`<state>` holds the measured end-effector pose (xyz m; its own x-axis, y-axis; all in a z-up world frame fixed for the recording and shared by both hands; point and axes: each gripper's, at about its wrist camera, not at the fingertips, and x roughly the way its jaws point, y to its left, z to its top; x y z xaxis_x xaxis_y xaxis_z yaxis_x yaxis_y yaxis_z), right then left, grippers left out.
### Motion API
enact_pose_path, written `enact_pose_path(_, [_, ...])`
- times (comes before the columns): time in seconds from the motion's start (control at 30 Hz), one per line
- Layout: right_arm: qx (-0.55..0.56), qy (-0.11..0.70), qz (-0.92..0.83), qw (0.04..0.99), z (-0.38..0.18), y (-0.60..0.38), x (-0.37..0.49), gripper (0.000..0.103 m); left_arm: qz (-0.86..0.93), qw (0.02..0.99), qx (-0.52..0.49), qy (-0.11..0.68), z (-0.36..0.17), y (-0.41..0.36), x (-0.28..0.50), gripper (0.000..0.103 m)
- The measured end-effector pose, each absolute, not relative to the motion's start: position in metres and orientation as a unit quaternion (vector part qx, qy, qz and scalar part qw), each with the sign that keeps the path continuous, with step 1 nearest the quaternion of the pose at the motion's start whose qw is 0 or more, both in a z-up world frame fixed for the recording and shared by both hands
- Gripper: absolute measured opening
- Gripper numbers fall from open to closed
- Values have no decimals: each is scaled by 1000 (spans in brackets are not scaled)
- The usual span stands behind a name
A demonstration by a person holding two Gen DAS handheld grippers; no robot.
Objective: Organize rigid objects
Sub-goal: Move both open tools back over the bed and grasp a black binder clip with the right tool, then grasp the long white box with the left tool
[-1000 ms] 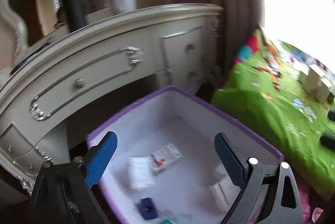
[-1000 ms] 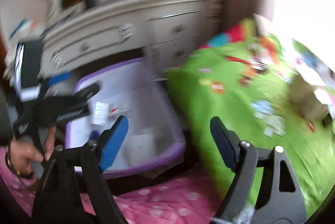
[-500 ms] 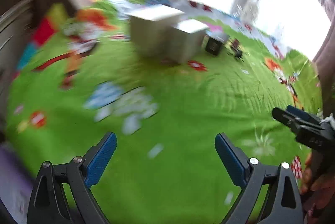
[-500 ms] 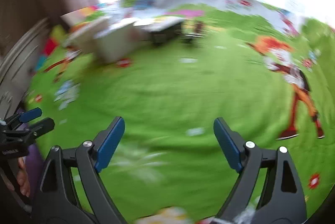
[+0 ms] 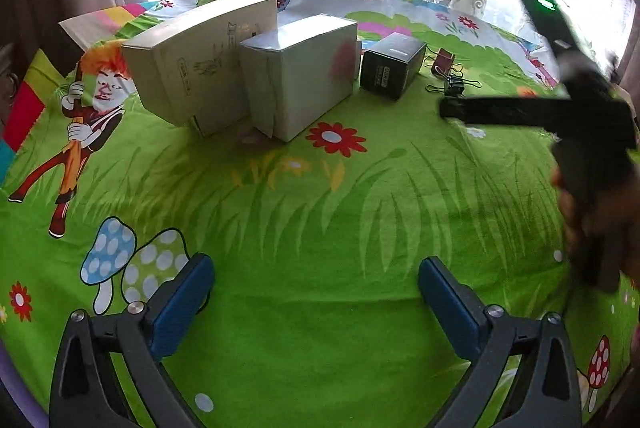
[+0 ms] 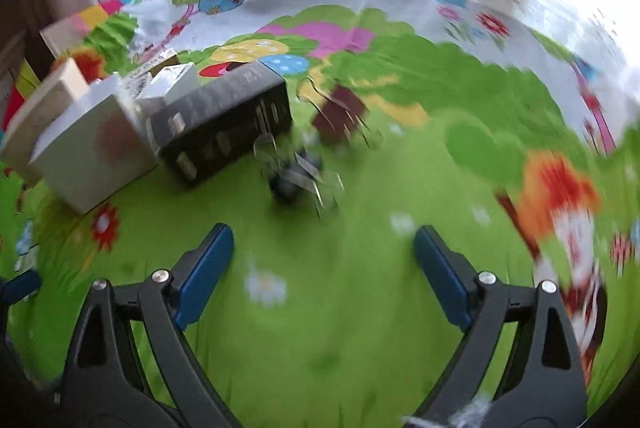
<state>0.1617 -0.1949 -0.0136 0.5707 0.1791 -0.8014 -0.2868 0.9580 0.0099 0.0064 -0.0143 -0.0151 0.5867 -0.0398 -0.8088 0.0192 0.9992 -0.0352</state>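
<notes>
Both grippers come in empty over the green cartoon sheet [image 5: 320, 228], and this reads as the reach step: a fresh pick, nothing claimed yet. Left gripper [image 5: 316, 292] sits at the bottom of its frame, jaws just been opening and now spread as wide as they go, only bare sheet between them. Right gripper [image 6: 324, 264] likewise, jaws just been widening, nearly full spread, nothing between the pads. Up in the left view's upper middle the items wait in a row: a cream box [image 5: 192, 56] at upper left, a white box [image 5: 300, 76] touching it on its right, a black box [image 5: 392, 64] just beside that, then a dark red clip [image 5: 444, 58] and a black clip [image 5: 454, 86] further right. The right view is smeared with motion blur, but the black box [image 6: 224, 124] sits left of centre, the red clip [image 6: 340, 112] at centre, the black clip [image 6: 296, 180] just above the open jaws, nearest of all. In the left view the right gripper's body and the hand [image 5: 600, 220] holding it fill the right edge. My call: the clips are the right side's target, the boxes the left's. Next move needs the jaws lowered either side of one item, squared to it, then closed; the clips' wire handles could slip or snag.
</notes>
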Motion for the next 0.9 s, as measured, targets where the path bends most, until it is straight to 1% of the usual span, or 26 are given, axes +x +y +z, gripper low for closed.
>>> enact_pose_path(0.07, [-64, 445, 143, 882, -16, -191, 174, 94, -17, 891, -12, 454, -15, -13, 5, 103])
enact_pose_path(0.1, [-65, 444, 144, 882, -16, -190, 176, 92, -17, 891, -12, 454, -14, -14, 4, 103])
enact_pose_path(0.13, [-68, 438, 149, 884, -14, -190, 174, 76, -17, 890, -12, 455, -16, -14, 6, 103])
enact_pose_path(0.17, [-74, 432, 154, 886, -12, -189, 170, 44, -17, 890, -12, 455, -16, -14, 6, 103])
enact_pose_path(0.2, [-79, 431, 155, 885, -9, -190, 163, 38, -18, 890, -12, 455, -15, -14, 6, 103])
enact_pose_path(0.23, [-77, 437, 162, 881, -7, -192, 157, 38, -18, 890, -12, 455, -15, -14, 6, 103])
enact_pose_path(0.33, [-77, 419, 190, 885, -11, -200, 123, 38, -17, 890, -12, 455, -16, -15, 6, 103])
enact_pose_path(0.57, [-87, 416, 168, 890, -12, -229, 55, 38, -18, 889, -7, 457, -16, -16, 13, 103])
enact_pose_path(0.73, [-99, 414, 155, 891, -13, -228, 45, 38, -32, 885, 11, 464, -15, -10, 60, 103])
enact_pose_path(0.9, [-85, 418, 163, 890, -12, -234, 48, 39, -22, 894, 58, 444, -12, -4, 110, 103])
